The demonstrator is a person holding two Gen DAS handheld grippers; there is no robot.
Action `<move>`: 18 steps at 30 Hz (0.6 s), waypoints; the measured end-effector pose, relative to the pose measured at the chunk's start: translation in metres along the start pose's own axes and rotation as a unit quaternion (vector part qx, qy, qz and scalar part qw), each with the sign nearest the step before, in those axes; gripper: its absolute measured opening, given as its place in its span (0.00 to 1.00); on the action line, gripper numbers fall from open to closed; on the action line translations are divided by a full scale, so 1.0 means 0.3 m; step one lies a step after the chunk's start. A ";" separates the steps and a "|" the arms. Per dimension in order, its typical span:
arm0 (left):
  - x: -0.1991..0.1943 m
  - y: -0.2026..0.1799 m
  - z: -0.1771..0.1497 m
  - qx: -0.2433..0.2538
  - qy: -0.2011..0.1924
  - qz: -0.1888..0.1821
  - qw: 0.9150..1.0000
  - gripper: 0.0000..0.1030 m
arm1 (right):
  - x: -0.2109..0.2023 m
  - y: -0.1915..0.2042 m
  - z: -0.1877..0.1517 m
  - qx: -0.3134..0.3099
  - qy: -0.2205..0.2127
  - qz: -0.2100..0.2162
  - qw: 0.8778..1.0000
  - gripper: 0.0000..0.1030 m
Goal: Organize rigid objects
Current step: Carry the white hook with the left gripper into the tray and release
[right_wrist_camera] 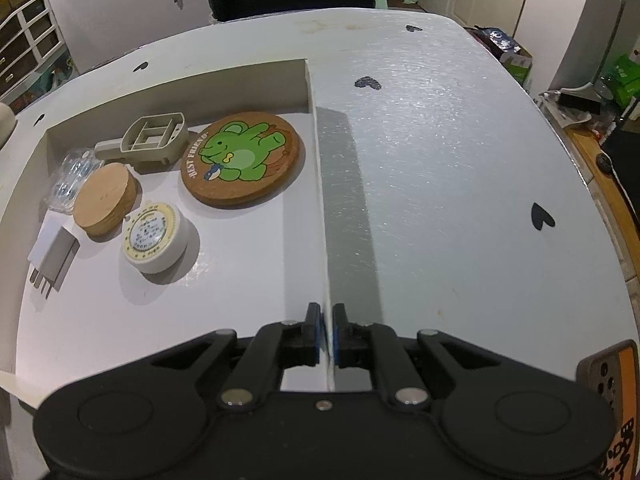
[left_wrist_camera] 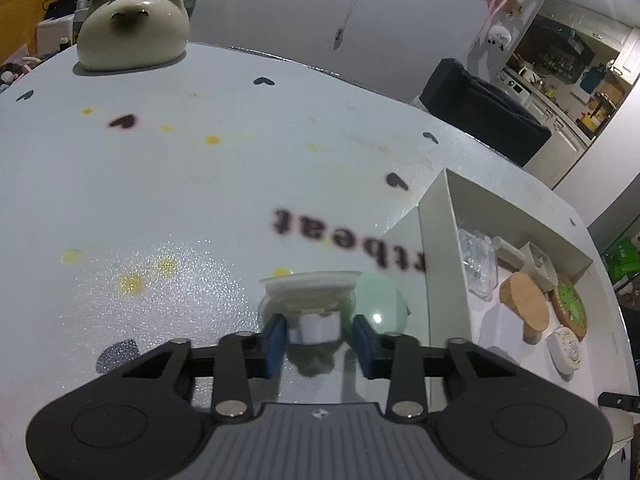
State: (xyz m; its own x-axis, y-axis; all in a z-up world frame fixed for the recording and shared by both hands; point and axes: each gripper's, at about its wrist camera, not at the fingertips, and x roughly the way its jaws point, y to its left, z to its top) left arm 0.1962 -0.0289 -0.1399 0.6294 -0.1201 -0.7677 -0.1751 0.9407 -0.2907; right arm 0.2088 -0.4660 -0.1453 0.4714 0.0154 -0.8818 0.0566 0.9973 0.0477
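My left gripper (left_wrist_camera: 320, 344) points down at the pale table (left_wrist_camera: 200, 184). Its blue pads (left_wrist_camera: 275, 340) sit on either side of a small white pot (left_wrist_camera: 314, 326) with a clear round rim and a pale green part behind it; it looks shut on the pot. A white cardboard box (left_wrist_camera: 440, 216) stands just to its right. My right gripper (right_wrist_camera: 327, 334) is shut on that box's thin right wall (right_wrist_camera: 320, 200). Inside the box lie a green elephant coaster (right_wrist_camera: 240, 160), a stack of round wooden discs (right_wrist_camera: 105, 198), a round white tape measure (right_wrist_camera: 156, 238), a beige plastic holder (right_wrist_camera: 156, 140), a clear bag (right_wrist_camera: 70, 180) and a white plug (right_wrist_camera: 54, 256).
A cream cat-shaped ceramic (left_wrist_camera: 134, 28) stands at the table's far left edge. A dark chair back (left_wrist_camera: 484, 116) rises behind the far edge. An orange-edged device (right_wrist_camera: 612, 376) shows at the lower right of the right wrist view. Black hearts and yellow spots mark the tabletop.
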 end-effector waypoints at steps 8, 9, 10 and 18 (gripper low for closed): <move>0.002 0.016 0.002 -0.006 0.001 -0.010 1.000 0.30 | -0.001 0.005 -0.001 0.003 -0.001 -0.006 1.000 0.09; -0.001 0.016 0.003 -0.006 0.000 -0.010 1.000 0.30 | -0.001 0.006 -0.001 0.003 -0.001 -0.005 1.000 0.09; -0.008 0.016 0.004 -0.006 -0.003 -0.010 1.000 0.30 | -0.001 0.006 -0.001 0.003 -0.001 -0.005 1.000 0.09; -0.089 0.002 0.046 0.000 -0.038 -0.001 0.999 0.29 | 0.001 0.004 -0.001 -0.002 0.000 -0.002 1.000 0.09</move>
State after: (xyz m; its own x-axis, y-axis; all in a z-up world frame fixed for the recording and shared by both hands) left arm 0.1896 -0.0208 -0.1117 0.6851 -0.0969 -0.7220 -0.1742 0.9406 -0.2915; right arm 0.2085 -0.4648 -0.1456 0.4717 0.0105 -0.8817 0.0547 0.9977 0.0412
